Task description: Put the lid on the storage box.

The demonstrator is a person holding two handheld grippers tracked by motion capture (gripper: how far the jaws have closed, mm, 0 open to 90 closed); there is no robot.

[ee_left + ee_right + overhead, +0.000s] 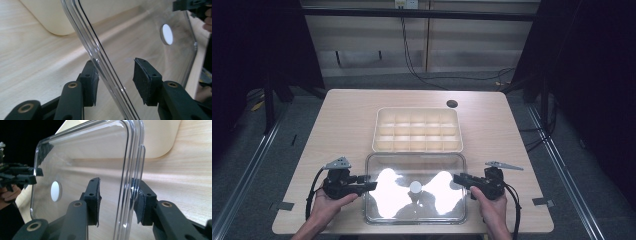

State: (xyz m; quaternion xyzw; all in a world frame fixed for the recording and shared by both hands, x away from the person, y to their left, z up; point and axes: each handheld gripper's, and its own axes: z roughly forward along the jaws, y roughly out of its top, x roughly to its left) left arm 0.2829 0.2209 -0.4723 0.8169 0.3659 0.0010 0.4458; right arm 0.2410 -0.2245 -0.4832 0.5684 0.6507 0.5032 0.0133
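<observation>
High view: the clear lid point(415, 187) lies at the table's point(342, 125) near edge, cream compartment tray point(417, 129) just beyond it. Left gripper point(115, 80) view: jaws part-open astride the lid's rim. Right gripper point(117, 202) view: likewise, jaws gapped astride the opposite rim.

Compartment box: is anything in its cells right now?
No; in the high view every cell of the cream compartment box looks bare, and the clear lid lies apart from it.

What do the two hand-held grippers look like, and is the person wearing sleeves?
Both the left hand-held gripper and the right hand-held gripper are black, each with two blocky jaws faced with dark pads and brass-coloured pivot pins. Each carries a grey three-cornered plate on top and trails a black cable. No sleeves show on the forearms.
</observation>
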